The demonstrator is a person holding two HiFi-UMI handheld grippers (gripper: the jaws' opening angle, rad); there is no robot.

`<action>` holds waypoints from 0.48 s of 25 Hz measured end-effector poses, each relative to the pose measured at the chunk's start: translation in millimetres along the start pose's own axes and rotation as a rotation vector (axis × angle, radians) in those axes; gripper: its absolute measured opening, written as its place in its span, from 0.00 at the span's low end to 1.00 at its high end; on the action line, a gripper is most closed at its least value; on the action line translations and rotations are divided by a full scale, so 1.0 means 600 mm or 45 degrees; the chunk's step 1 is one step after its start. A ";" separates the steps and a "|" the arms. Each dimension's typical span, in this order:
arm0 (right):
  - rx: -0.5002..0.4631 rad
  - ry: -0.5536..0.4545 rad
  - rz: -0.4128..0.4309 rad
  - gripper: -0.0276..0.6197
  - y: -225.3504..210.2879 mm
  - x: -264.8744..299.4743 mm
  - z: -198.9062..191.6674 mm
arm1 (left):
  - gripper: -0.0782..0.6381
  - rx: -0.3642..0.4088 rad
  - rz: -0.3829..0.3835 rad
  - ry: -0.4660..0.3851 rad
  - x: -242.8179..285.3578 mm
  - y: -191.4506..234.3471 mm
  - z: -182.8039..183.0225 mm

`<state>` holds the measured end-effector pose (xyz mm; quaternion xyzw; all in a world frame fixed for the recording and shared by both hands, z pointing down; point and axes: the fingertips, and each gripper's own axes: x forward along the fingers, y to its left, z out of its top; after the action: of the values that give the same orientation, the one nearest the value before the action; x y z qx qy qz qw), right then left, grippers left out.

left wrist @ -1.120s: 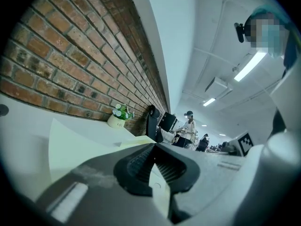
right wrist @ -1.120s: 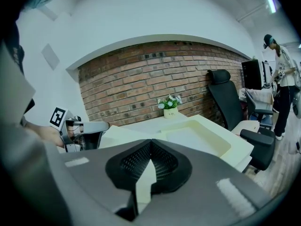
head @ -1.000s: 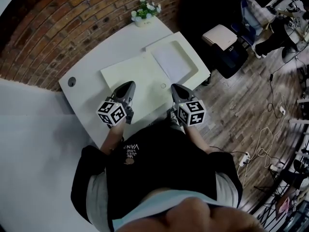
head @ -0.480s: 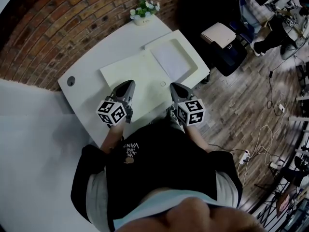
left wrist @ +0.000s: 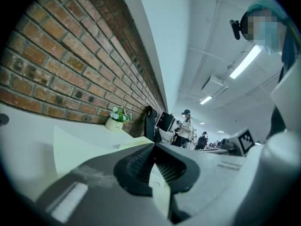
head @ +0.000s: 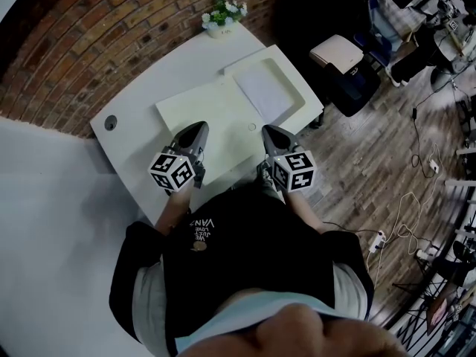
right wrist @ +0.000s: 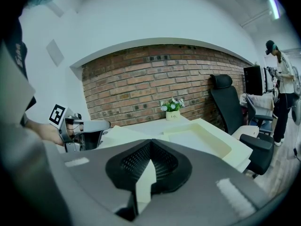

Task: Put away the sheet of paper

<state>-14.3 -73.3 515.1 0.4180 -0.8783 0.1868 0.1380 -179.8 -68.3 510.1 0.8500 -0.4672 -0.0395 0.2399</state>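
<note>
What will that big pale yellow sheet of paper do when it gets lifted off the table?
Probably floppy: the sheet of paper is wide and thin, so its middle should sag between the left gripper and right gripper, which are shut on its near edge. It looks light, so it may flutter or slip.

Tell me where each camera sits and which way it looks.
Head view: on the person's head, facing down at table, left gripper, right gripper, black shirt.
Left gripper view: rides that gripper, faces the brick wall past its shut jaws.
Right gripper view: rides that gripper, faces the tray past its shut jaws.
Both share the flower pot.
</note>
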 end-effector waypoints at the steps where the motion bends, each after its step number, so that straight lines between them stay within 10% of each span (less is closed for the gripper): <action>1: -0.003 -0.002 -0.001 0.04 0.001 0.000 0.000 | 0.11 0.001 0.000 -0.001 -0.001 0.001 0.000; 12: -0.009 -0.002 -0.013 0.04 0.003 -0.010 -0.003 | 0.11 0.002 -0.010 0.000 -0.003 -0.009 -0.001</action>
<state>-11.8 -67.4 513.6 0.4222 -0.8768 0.1827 0.1398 -176.7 -64.1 508.1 0.8519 -0.4641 -0.0400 0.2392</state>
